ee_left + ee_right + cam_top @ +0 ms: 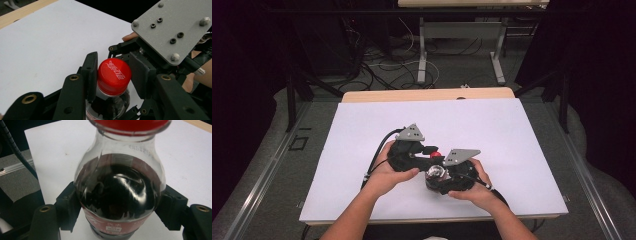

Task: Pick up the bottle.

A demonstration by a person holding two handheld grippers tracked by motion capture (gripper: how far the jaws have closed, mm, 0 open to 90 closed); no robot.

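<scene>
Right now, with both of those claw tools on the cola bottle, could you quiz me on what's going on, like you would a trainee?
1. True or false: the left gripper is closed on the red cap.
2. Which part of the bottle does the right gripper clamp: A the cap, B the body, C the base?
3. What does the bottle stand on?

Key
1. True: both pads press the cap's sides.
2. B: its jaws squeeze the dark, liquid-filled body at the label.
3. The white sheet covering the table.
</scene>
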